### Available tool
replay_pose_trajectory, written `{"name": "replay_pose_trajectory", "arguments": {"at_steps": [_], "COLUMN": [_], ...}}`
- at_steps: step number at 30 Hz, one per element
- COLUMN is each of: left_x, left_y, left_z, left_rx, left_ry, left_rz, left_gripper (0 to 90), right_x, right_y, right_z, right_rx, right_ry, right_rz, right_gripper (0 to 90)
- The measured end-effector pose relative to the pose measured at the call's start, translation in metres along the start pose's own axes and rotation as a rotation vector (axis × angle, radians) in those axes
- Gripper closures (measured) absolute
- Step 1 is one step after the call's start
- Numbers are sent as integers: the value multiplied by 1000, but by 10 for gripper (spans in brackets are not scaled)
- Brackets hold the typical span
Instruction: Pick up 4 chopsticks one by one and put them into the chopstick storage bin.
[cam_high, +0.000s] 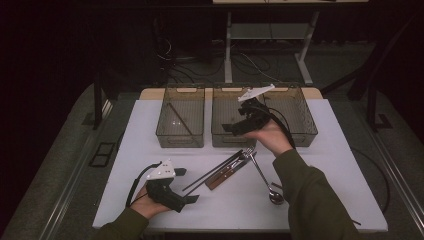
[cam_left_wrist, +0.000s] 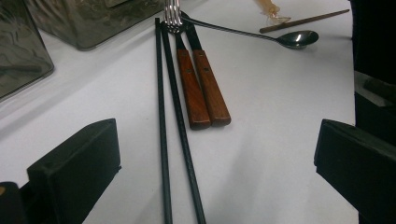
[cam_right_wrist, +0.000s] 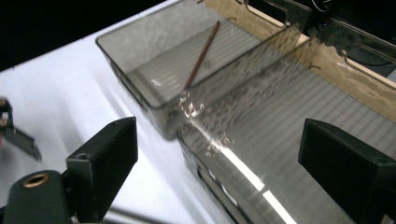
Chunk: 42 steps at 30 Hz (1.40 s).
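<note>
Nearest on the white surface, the left tool rests with jaws wide around black chopsticks, while the right tool, jaws wide and empty, hovers over the middle bin, well apart from them.

The desk is white. Three see-through bins at the upper middle of the high view are smoky grey, and the left one holds a brown stick. The chopsticks are black. Two knife handles are reddish-brown wood. The spoon and fork are shiny silver. Both grippers' jaws are black. The sleeve is olive green.
</note>
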<state>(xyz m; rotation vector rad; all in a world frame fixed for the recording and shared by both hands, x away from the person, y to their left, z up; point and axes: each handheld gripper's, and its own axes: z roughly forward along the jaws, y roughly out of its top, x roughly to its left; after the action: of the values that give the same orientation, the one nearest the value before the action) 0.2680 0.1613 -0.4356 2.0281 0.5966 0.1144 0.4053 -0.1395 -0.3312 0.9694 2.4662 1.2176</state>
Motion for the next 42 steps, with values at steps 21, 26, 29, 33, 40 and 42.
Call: {"name": "replay_pose_trajectory", "arguments": {"at_steps": [21, 26, 29, 33, 40, 42], "left_x": [2, 2, 2, 1, 1, 1], "left_y": [-1, -1, -1, -1, -1, -1], "left_z": [-1, -1, -1, -2, -2, -2], "left_rx": [2, 8, 2, 1, 3, 2], "left_ry": [13, 14, 15, 18, 17, 16], "left_rz": [1, 11, 10, 5, 6, 6], "left_gripper": [0, 0, 0, 0, 0, 0], "right_x": [-8, -11, -13, -14, -17, -17], "right_y": [-75, -100, -116, -135, -164, -172], "right_z": [-59, -75, -83, -95, -120, -126], "right_rx": [-79, -110, -96, -76, -53, -41], "right_ry": [33, 36, 44, 41, 23, 16], "right_rz": [-33, -28, -17, -17, -2, -5], "right_gripper": [110, 111, 113, 113, 149, 160]}}
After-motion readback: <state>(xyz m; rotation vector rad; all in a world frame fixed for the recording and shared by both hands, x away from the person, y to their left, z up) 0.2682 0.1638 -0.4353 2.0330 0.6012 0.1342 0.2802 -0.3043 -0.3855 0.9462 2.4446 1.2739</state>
